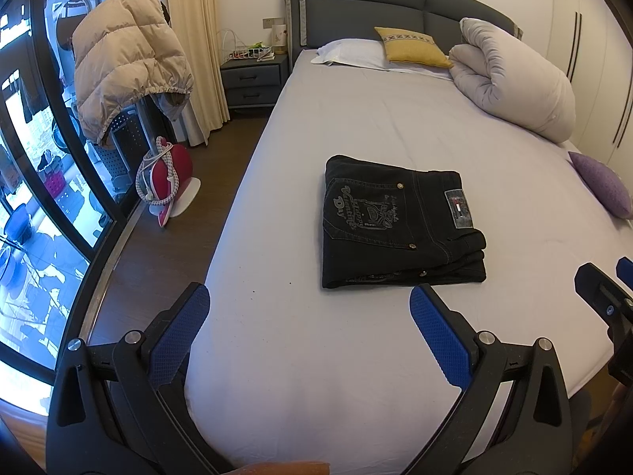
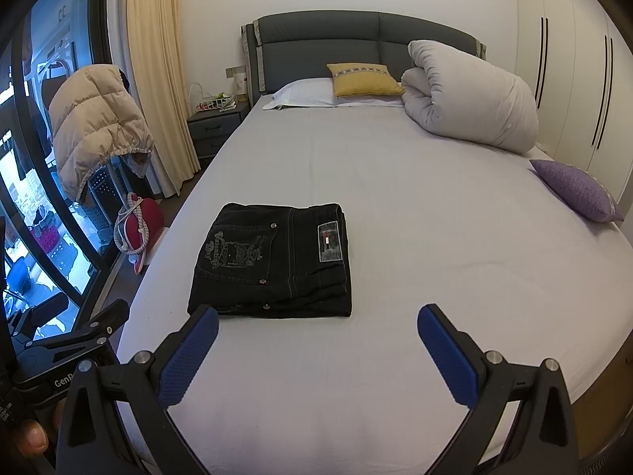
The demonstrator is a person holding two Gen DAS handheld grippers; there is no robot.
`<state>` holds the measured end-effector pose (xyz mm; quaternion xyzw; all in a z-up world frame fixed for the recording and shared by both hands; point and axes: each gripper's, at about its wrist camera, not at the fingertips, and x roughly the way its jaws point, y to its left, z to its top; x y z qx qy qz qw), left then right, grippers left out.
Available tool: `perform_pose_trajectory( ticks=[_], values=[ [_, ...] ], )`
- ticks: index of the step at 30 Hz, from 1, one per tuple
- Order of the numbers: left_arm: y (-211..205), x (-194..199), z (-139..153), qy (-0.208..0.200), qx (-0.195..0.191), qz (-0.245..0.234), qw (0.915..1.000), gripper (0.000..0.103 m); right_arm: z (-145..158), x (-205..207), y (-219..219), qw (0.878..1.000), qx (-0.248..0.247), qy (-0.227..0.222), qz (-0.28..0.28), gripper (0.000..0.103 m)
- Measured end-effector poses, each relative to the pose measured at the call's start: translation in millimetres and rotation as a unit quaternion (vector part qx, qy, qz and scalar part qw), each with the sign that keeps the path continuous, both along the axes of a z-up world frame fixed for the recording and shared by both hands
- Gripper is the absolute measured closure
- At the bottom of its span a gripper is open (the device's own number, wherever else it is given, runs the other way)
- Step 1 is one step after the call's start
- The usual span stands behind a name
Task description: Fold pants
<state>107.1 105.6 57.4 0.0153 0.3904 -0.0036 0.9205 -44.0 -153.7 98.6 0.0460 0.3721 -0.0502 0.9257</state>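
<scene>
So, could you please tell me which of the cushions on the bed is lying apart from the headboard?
The purple cushion, alone at the bed's right edge. The yellow cushion leans near the headboard, partly on the white pillow.

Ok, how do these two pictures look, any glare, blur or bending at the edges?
Left wrist view: sharp in the middle, the folded pants read clearly; the window is blown out bluish-white, and its frame and the bed edge bow strongly. Right wrist view: even soft light, faint shadows on the sheet, pants crisp; the wardrobe lines curve, corners go dark. Both tongs, left and right, look sharp.
</scene>
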Motion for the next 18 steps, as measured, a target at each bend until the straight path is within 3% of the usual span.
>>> perform_pose_trajectory(
  ticks=[18],
  values=[
    [-0.4,0.6,-0.4,0.001,-0.001,-0.001,1.0,0.0,-5.5,0.0,-2.1,1.0,0.0,0.005,0.005,0.0]
  ],
)
